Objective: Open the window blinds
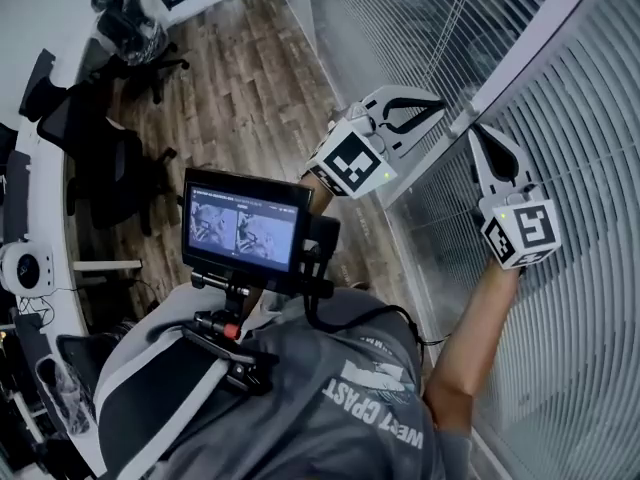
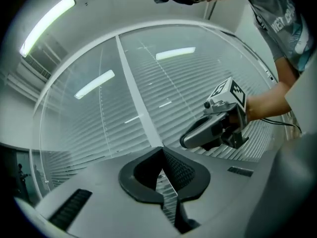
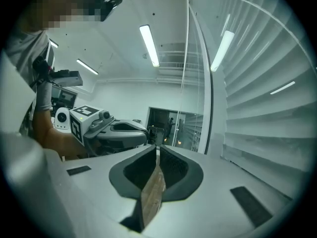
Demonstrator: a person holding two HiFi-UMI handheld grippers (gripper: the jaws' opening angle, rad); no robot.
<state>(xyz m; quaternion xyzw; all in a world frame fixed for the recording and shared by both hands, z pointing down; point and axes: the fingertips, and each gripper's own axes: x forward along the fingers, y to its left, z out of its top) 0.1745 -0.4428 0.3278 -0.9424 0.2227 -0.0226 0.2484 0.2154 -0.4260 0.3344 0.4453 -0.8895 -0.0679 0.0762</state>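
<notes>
The window blinds (image 1: 585,118) hang at the right with their white slats turned flat and closed, split by a white upright bar (image 1: 530,43). My left gripper (image 1: 440,106) is held level against the bar's left side, jaws shut with nothing visible between them. Just to the bar's right, my right gripper (image 1: 476,131) points at the slats with its jaws together; I see no cord or wand in them. From the left gripper view, the closed tips (image 2: 161,152) face the slats (image 2: 198,78), with the right gripper (image 2: 185,142) beside them. Closed tips (image 3: 157,148) show in the right gripper view, the left gripper (image 3: 148,130) just behind.
A small monitor (image 1: 245,223) is mounted on the person's chest. Wooden floor (image 1: 250,78) runs along the window wall. Black office chairs (image 1: 110,163) and a white desk (image 1: 35,208) stand at the left. A thin cord (image 2: 101,108) hangs in front of the left blind panel.
</notes>
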